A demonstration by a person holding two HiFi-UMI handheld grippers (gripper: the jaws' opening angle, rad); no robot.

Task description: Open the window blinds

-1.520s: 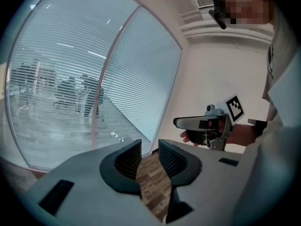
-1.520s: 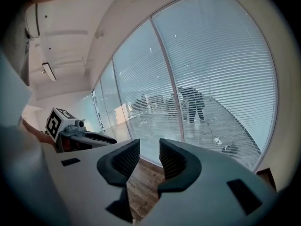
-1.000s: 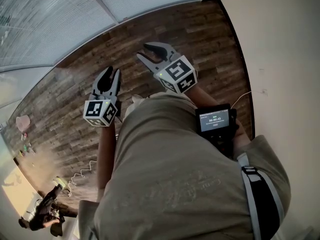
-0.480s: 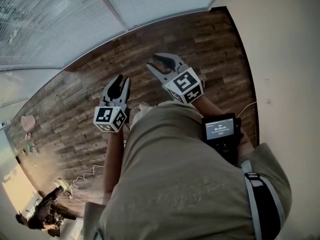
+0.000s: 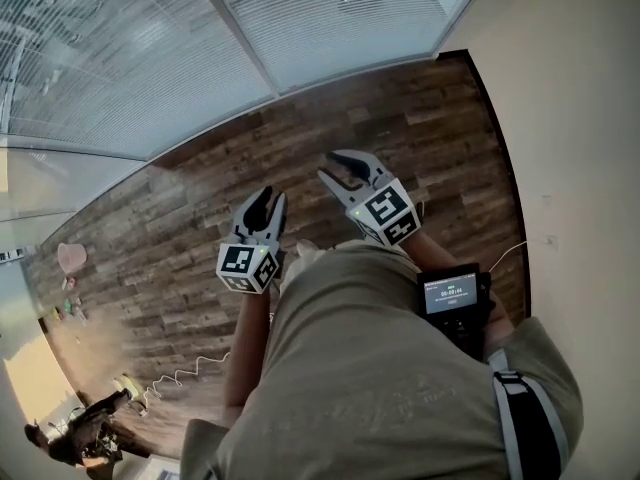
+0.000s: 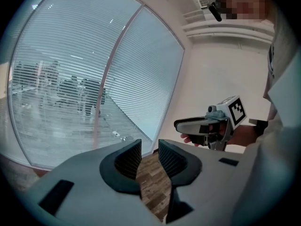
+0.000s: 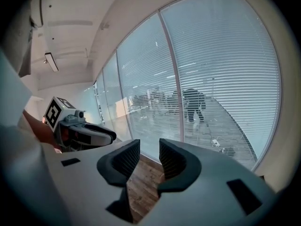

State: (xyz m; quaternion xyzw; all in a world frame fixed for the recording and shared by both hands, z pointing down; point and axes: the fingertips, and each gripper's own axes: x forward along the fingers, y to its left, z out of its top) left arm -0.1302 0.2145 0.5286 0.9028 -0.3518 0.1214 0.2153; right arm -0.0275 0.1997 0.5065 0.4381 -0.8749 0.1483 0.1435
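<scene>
Closed window blinds (image 5: pixel 150 58) with horizontal slats fill the top of the head view, above a wooden floor. They also span the left gripper view as blinds (image 6: pixel 84 79) and the right gripper view as blinds (image 7: pixel 211 69). My left gripper (image 5: pixel 266 200) is held in front of my body, pointing toward the window, open with nothing between its jaws (image 6: pixel 149 149). My right gripper (image 5: pixel 338 166) is beside it, slightly further forward, also open and empty (image 7: pixel 149 149). Each gripper shows in the other's view: right gripper (image 6: pixel 207 125), left gripper (image 7: pixel 80 131). Neither touches the blinds.
A window mullion (image 5: pixel 240 43) divides the blinds. A white wall (image 5: pixel 570 118) stands on the right. A white cable (image 5: pixel 185 373) lies on the floor (image 5: pixel 170 258) at lower left, near a dark object (image 5: pixel 75 438). A screen device (image 5: pixel 452 298) sits at my right side.
The head view has tilted up toward the window, so more of the blinds shows and both grippers sit lower in the picture. Their jaws look unchanged.
</scene>
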